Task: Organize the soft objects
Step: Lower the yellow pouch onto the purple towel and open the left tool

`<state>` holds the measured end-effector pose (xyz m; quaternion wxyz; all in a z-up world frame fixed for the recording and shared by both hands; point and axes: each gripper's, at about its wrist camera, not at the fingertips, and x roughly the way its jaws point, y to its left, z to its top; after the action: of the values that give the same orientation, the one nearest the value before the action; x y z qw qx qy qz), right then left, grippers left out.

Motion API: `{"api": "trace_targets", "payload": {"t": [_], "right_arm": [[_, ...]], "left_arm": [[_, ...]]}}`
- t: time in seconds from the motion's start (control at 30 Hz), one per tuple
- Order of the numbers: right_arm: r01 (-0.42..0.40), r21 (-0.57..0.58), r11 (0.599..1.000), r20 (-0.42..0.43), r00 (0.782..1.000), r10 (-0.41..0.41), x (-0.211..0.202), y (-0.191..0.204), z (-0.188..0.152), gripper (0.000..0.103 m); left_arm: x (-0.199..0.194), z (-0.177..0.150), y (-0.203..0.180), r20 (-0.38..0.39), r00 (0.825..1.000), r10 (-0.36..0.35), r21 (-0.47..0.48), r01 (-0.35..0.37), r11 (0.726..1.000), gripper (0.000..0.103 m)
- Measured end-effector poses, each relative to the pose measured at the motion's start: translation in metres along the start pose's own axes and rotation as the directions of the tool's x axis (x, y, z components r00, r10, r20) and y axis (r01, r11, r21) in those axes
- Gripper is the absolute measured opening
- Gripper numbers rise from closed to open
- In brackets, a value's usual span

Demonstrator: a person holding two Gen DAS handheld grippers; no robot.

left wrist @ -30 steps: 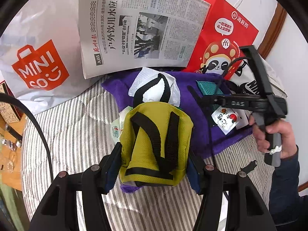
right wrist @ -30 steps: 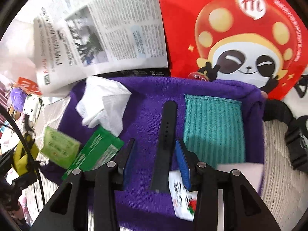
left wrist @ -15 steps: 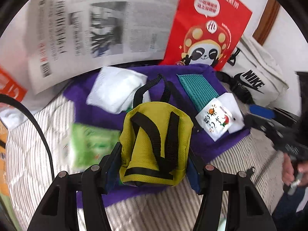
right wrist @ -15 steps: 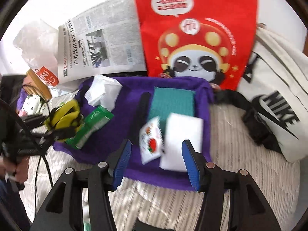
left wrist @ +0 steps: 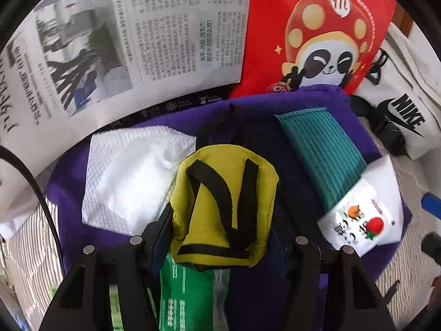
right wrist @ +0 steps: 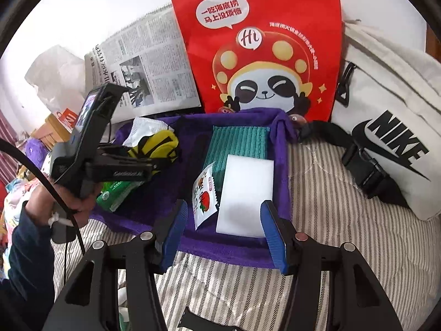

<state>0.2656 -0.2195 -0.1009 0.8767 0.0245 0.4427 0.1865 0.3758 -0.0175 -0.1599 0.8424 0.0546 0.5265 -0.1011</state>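
Observation:
My left gripper [left wrist: 220,237] is shut on a small yellow pouch with black straps [left wrist: 223,204] and holds it over the purple towel [left wrist: 317,289]. The pouch also shows in the right wrist view [right wrist: 162,144], left of centre. On the towel lie a white tissue [left wrist: 132,176], a teal cloth [left wrist: 322,154], a white sponge [right wrist: 245,193], a printed sachet [left wrist: 355,220] and a green packet [left wrist: 187,295]. My right gripper [right wrist: 224,234] is open and empty at the towel's near edge, just in front of the sponge and sachet.
A newspaper [left wrist: 124,41] and a red panda bag [right wrist: 261,44] stand behind the towel. A white Nike bag [right wrist: 391,138] with a black strap lies at the right. The striped bedding [right wrist: 344,234] surrounds the towel.
My left gripper has carried the yellow pouch forward over the towel. My right gripper has let go of the black strap, opened and pulled back to the towel's near edge.

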Motion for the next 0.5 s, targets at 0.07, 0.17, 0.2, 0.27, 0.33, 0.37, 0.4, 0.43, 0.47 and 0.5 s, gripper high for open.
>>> {"api": "trace_targets", "payload": {"t": [0.07,0.17,0.2,0.27,0.33,0.37,0.4,0.43,0.47,0.5], "right_arm": [[0.013,0.005,1.000,-0.012,1.000,-0.013,0.003,-0.001,-0.002,0.055],[0.013,-0.010,1.000,-0.012,1.000,-0.013,0.002,0.002,-0.004,0.055],[0.011,-0.014,1.000,-0.008,1.000,-0.011,0.000,0.002,-0.005,0.055],[0.008,-0.021,1.000,0.001,1.000,-0.008,-0.004,0.004,-0.006,0.055],[0.007,-0.023,1.000,0.003,1.000,-0.007,-0.006,0.005,-0.006,0.055],[0.011,-0.024,1.000,0.008,1.000,-0.011,-0.009,0.005,-0.007,0.055],[0.011,-0.024,1.000,0.016,1.000,-0.010,-0.012,0.006,-0.007,0.055],[0.006,-0.022,1.000,0.022,1.000,-0.006,-0.015,0.006,-0.008,0.056],[0.002,-0.021,1.000,0.025,1.000,-0.002,-0.018,0.007,-0.009,0.056],[0.000,-0.021,1.000,0.029,1.000,0.001,-0.021,0.007,-0.010,0.057]], "left_arm": [[0.004,0.003,-0.004,-0.003,1.000,0.011,0.015,-0.011,1.000,0.065],[0.011,0.003,-0.015,-0.021,0.999,0.050,0.064,-0.049,0.997,0.070],[0.011,0.002,-0.016,-0.012,0.998,0.060,0.067,-0.059,0.996,0.072],[0.013,0.003,-0.016,-0.026,0.998,0.055,0.053,-0.054,0.997,0.078],[0.015,0.003,-0.015,-0.043,0.998,0.049,0.038,-0.048,0.998,0.082],[0.015,0.003,-0.015,-0.051,0.998,0.049,0.040,-0.047,0.998,0.083],[0.015,0.002,-0.016,-0.058,0.997,0.051,0.047,-0.049,0.998,0.084],[0.014,0.000,-0.017,-0.065,0.996,0.060,0.053,-0.057,0.997,0.084],[0.013,-0.002,-0.018,-0.072,0.995,0.072,0.056,-0.068,0.996,0.084],[0.012,-0.003,-0.020,-0.083,0.993,0.080,0.058,-0.075,0.995,0.084]]}}
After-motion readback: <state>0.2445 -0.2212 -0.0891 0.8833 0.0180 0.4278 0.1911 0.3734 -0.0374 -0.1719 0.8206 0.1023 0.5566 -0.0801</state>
